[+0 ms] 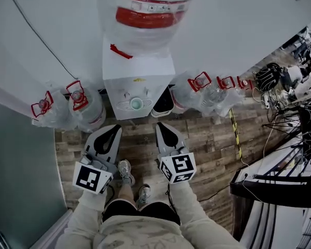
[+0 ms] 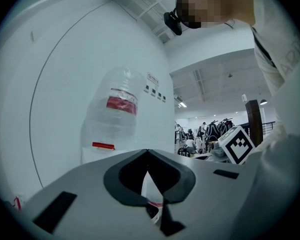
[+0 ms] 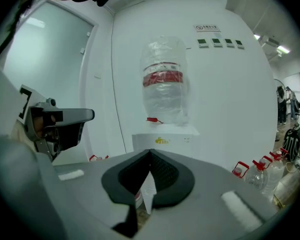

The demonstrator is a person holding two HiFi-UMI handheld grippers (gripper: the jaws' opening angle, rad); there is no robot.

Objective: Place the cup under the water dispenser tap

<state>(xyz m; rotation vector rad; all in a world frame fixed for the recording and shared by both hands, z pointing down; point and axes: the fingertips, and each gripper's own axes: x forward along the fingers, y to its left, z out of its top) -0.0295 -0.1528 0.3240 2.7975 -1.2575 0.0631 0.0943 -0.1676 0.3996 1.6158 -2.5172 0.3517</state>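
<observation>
The large bottle (image 1: 150, 4) upended on the water dispenser (image 1: 140, 66) wears a red label (image 1: 145, 17) with white print too small to read. A yellow logo (image 1: 139, 80) on the dispenser's front edge and the small wall signs (image 3: 206, 28) above it are also unreadable.

The cup (image 1: 137, 104), pale teal, stands upright on the tray at the dispenser's front. Its long axis is vertical and its mouth faces up, so from the head view it shows as a circle.

Both tools hang in front of the dispenser, well apart from the cup. The left gripper (image 1: 114, 129) has its jaws closed together on nothing, and the right gripper (image 1: 160, 126) is the same.

Spare bottles with red handles crowd the wooden floor (image 1: 207, 134) at the dispenser's left (image 1: 83, 105) and right (image 1: 202, 92). A strip of yellow-black tape (image 1: 235, 134) lies further right. Nothing stands between the grippers and the cup.
</observation>
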